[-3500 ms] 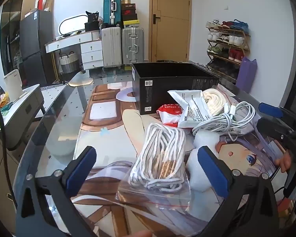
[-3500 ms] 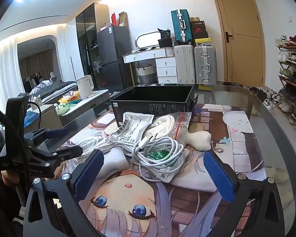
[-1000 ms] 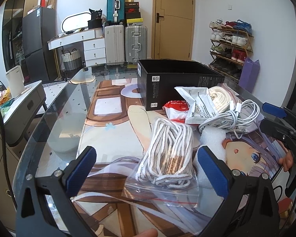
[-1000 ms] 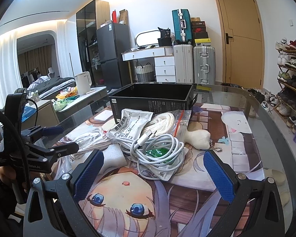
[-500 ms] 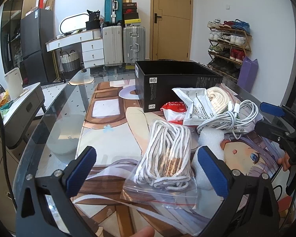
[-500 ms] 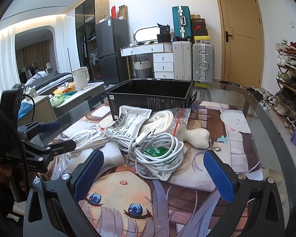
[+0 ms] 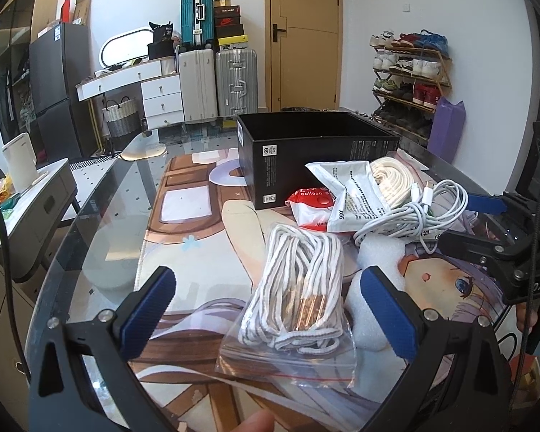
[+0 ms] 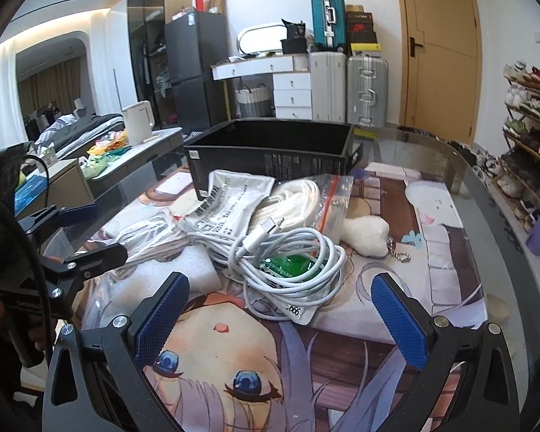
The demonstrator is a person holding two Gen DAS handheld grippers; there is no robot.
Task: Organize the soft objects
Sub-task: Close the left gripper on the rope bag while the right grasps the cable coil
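left gripper (image 7: 270, 309) apart over bagged cord (image 7: 298, 288) | right gripper (image 8: 280, 306) apart near cable (image 8: 288, 252)

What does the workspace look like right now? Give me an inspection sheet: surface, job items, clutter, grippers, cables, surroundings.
Surface: glass table over an anime-print mat.
Job's things: bagged striped cord before the left gripper; white cable bundle, bagged cream rope, white pouch, plush bone, foam piece piled before the black box, whose visible interior looks empty.
Clutter: red balloon packet, green packet under the cables.
Grippers: left open, empty; right gripper open, empty.
Cables: black lead at frame edge.
Surroundings: suitcases, shoe rack, door.
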